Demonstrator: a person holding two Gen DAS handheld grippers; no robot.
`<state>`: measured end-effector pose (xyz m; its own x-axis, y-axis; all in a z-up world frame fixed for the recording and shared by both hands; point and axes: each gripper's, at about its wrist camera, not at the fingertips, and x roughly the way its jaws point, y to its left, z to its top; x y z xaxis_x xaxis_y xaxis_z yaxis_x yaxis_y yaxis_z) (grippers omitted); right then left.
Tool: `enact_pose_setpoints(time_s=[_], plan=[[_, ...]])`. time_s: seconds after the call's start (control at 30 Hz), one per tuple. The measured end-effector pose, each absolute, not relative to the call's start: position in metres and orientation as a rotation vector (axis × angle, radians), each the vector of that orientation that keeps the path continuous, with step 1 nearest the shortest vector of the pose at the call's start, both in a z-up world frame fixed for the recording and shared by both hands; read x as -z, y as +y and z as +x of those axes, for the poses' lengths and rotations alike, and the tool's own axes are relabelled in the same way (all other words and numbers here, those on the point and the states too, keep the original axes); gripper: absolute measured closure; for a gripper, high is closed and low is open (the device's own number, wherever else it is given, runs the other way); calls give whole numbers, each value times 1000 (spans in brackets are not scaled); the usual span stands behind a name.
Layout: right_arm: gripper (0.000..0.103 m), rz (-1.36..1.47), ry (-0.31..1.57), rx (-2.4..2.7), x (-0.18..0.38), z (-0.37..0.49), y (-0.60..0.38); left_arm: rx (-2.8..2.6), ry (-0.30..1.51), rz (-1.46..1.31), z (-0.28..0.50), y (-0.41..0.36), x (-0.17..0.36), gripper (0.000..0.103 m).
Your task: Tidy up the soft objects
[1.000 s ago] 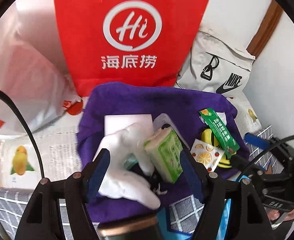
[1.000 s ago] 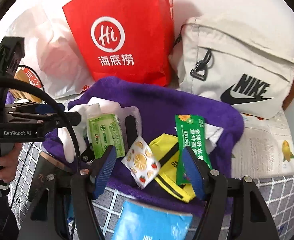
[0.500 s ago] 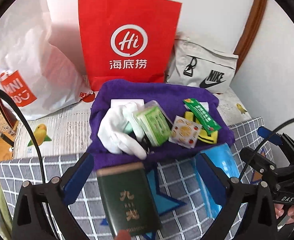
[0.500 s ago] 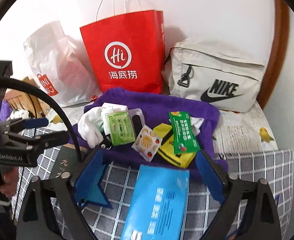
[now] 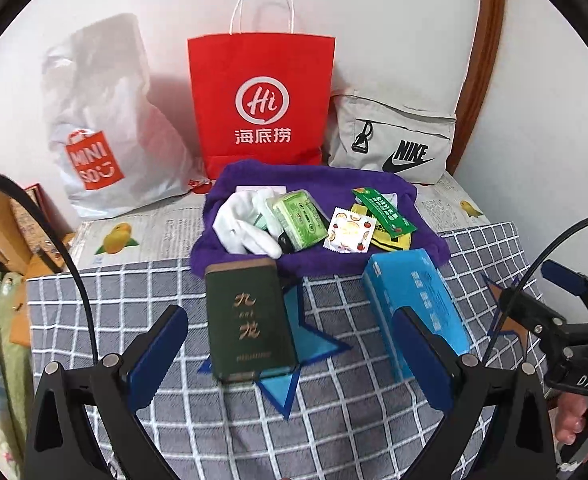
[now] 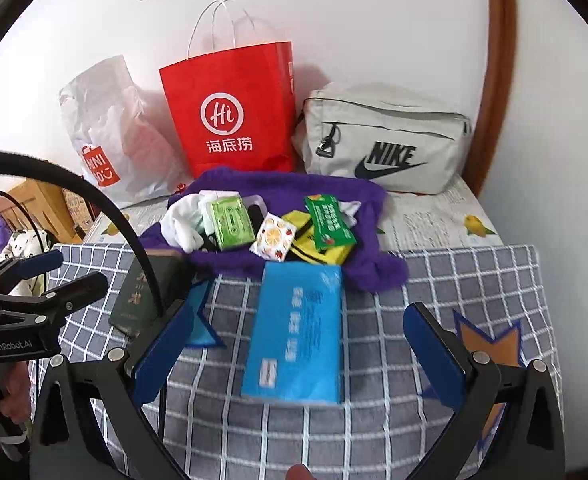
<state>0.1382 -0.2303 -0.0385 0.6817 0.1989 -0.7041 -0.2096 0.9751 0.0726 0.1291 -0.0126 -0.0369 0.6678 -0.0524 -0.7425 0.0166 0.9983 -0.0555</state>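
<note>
We are holding two grippers above a table covered in a grey checked cloth (image 5: 373, 420). Our left gripper (image 5: 294, 348) is standing with its jaws spread wide and gripping nothing; a dark green box (image 5: 250, 316) is lying between them, untouched. Our right gripper (image 6: 297, 352) has just been opening its jaws and they are now wide too, with a blue packet (image 6: 297, 328) lying flat between them, apart from both pads. Beyond both sets of jaws a purple towel (image 5: 313, 184) is lying crumpled, carrying the soft things: a white glove (image 5: 242, 228), a green tissue pack (image 5: 299, 220), a fruit-printed sachet (image 5: 347, 232), a yellow pouch (image 5: 389, 240) and a green sachet (image 5: 383, 212). Further beyond are standing a red paper bag (image 5: 260, 104), a white plastic bag (image 5: 106, 128) and a grey Nike pouch (image 5: 393, 140)
</note>
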Motion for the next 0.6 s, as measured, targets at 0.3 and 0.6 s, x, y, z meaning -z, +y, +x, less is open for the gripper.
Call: enact_pose_setpoints(time_s=[0.3,0.6], plan=[[0,10,776,-192,29,99,-250,-2,804,-48,89,-21,27,0],[0,-13,752,-179,21,78,-247,-9,806,-30,71,-26,28,0]])
